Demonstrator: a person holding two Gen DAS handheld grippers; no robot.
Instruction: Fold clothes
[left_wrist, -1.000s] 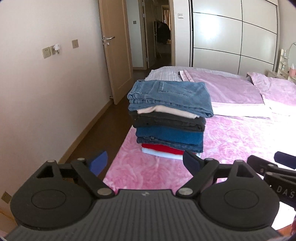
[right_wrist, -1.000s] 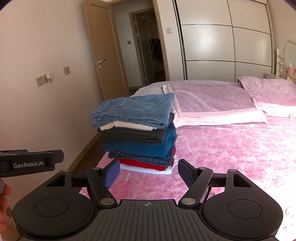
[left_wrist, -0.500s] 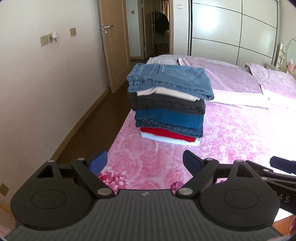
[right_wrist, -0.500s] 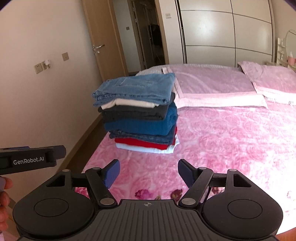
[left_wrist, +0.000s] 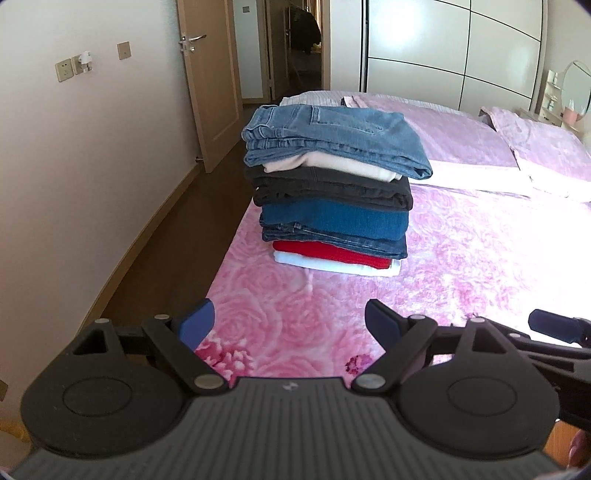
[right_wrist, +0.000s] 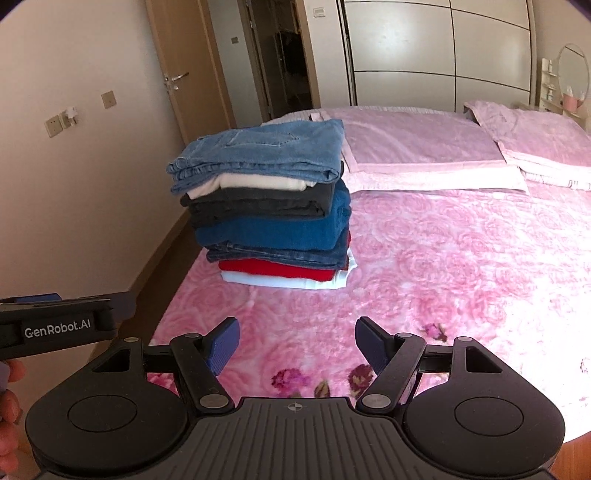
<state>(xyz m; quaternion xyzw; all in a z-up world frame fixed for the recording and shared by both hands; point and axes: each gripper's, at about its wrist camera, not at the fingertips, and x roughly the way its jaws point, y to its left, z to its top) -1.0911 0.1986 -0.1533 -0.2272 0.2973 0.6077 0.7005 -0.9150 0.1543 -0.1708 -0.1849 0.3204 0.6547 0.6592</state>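
Note:
A stack of folded clothes (left_wrist: 332, 192) stands on the pink rose-patterned bed (left_wrist: 461, 258), near its left edge. Light blue jeans (left_wrist: 332, 133) lie on top, over cream, black, dark blue, red and white layers. The stack also shows in the right wrist view (right_wrist: 266, 214). My left gripper (left_wrist: 290, 325) is open and empty, well short of the stack above the bed's near edge. My right gripper (right_wrist: 297, 341) is open and empty, also short of the stack. Each gripper's body shows at the side of the other's view.
A beige wall (left_wrist: 74, 166) and strip of wooden floor (left_wrist: 166, 258) run along the bed's left side. A wooden door (left_wrist: 207, 74) stands open beyond. White wardrobes (right_wrist: 424, 55) stand at the back. Pink pillows (right_wrist: 417, 151) lie behind the stack.
Both grippers have risen and tilted down, drawing back a little, so the stack sits lower and farther in view. Both stay open and empty. The stack has not moved.

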